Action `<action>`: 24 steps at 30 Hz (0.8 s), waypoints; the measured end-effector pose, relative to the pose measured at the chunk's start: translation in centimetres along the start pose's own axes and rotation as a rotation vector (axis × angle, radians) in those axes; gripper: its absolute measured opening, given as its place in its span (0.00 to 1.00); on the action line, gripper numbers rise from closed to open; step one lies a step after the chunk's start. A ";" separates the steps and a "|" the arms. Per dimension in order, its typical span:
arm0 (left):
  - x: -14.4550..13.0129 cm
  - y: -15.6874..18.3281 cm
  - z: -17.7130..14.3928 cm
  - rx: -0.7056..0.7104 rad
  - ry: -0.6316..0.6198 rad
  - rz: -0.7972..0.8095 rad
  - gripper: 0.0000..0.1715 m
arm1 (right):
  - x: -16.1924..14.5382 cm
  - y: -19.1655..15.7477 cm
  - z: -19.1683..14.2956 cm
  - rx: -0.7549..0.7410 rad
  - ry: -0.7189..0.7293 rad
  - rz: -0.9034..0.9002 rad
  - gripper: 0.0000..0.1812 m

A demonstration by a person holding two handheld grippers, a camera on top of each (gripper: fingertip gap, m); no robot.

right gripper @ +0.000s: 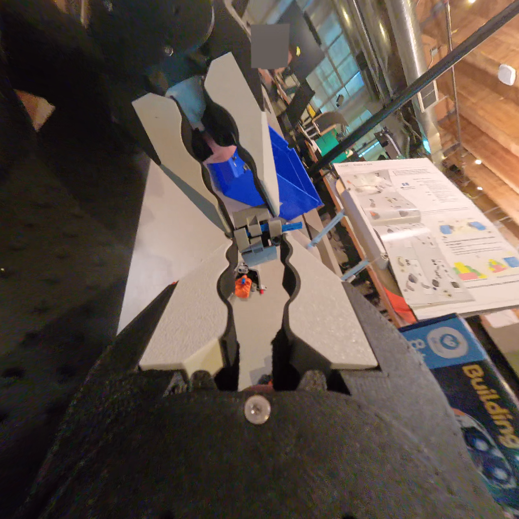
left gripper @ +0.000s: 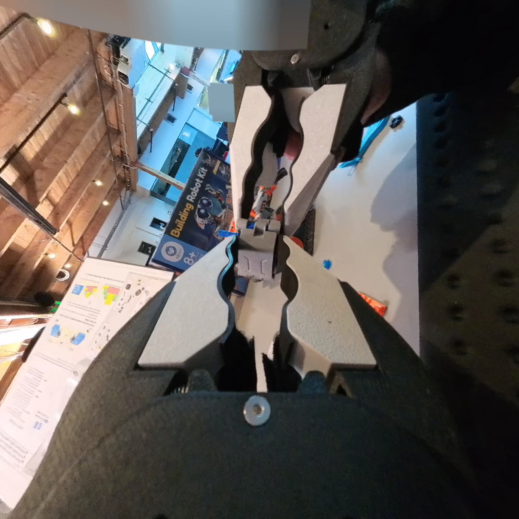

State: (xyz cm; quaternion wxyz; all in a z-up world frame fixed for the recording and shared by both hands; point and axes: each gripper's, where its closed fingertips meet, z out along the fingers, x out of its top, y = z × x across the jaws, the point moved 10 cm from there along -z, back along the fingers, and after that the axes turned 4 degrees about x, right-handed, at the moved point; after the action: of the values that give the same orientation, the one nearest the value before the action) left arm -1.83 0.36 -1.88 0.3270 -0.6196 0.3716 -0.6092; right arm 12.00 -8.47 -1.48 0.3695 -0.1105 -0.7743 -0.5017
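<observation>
Above the white tabletop [right gripper: 168, 224], a grey building-block assembly [left gripper: 254, 252] hangs between both tools. The left hand-held gripper [left gripper: 257, 250] clamps its near end; the right hand-held gripper [left gripper: 262, 222], facing it tip to tip, pinches the far end.

We see the left gripper [left gripper: 258, 241] with pale grey fingers edged in black and a speckled black body; the right gripper [right gripper: 255, 241] is coloured the same. Between their tips sits a grey brick assembly [right gripper: 254, 236] with a blue pin and black parts. At upper centre of the right wrist view there is a bright blue bin [right gripper: 292, 182]; below it lies an orange piece [right gripper: 243, 288] on the white table [right gripper: 174, 224]. The instruction sheet [right gripper: 427, 233] at right is white with yellow, red, green and blue blocks. The kit box [left gripper: 193, 219] is dark navy with yellow and white lettering.
</observation>
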 end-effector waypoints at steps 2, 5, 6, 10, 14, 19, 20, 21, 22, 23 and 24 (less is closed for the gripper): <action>0.2 0.0 -0.2 0.007 0.020 -0.005 0.15 | -0.2 0.3 -0.2 0.042 0.053 0.065 0.15; 0.2 -0.6 -0.8 -0.016 0.081 -0.100 0.15 | -0.3 0.6 -0.5 0.077 0.119 0.131 0.15; 0.2 -0.8 -0.9 -0.027 0.095 -0.123 0.16 | -0.4 0.7 -0.6 0.074 0.126 0.135 0.15; -0.9 -1.0 -0.8 -0.085 0.062 -0.202 0.20 | -0.3 0.6 -0.6 0.065 0.119 0.116 0.15; -1.3 -0.9 -0.5 -0.123 0.041 -0.222 0.18 | -0.2 0.4 -0.4 0.084 0.120 0.099 0.15; -0.8 -0.6 -0.6 -0.065 0.025 -0.134 0.14 | -0.5 0.4 -0.6 0.091 0.151 0.098 0.16; -0.6 -0.4 -0.6 -0.045 0.014 -0.097 0.14 | -0.5 0.4 -0.6 0.090 0.153 0.092 0.16; -0.4 -0.3 -0.6 -0.028 0.009 -0.070 0.14 | -0.6 0.4 -0.7 0.089 0.154 0.087 0.16; -0.3 -0.2 -0.7 -0.016 0.008 -0.052 0.14 | -0.6 0.4 -0.7 0.090 0.155 0.082 0.16; -0.2 -0.1 -0.7 -0.008 0.007 -0.038 0.13 | -0.7 0.4 -0.8 0.090 0.154 0.076 0.16; -0.2 0.0 -0.7 -0.001 0.002 -0.022 0.14 | -0.7 0.4 -0.8 0.089 0.151 0.068 0.16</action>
State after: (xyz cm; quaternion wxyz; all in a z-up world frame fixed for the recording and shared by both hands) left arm -2.49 0.55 -1.92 0.3196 -0.6231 0.3654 -0.6133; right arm 13.08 -8.79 -1.50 0.4480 -0.0821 -0.7616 -0.4609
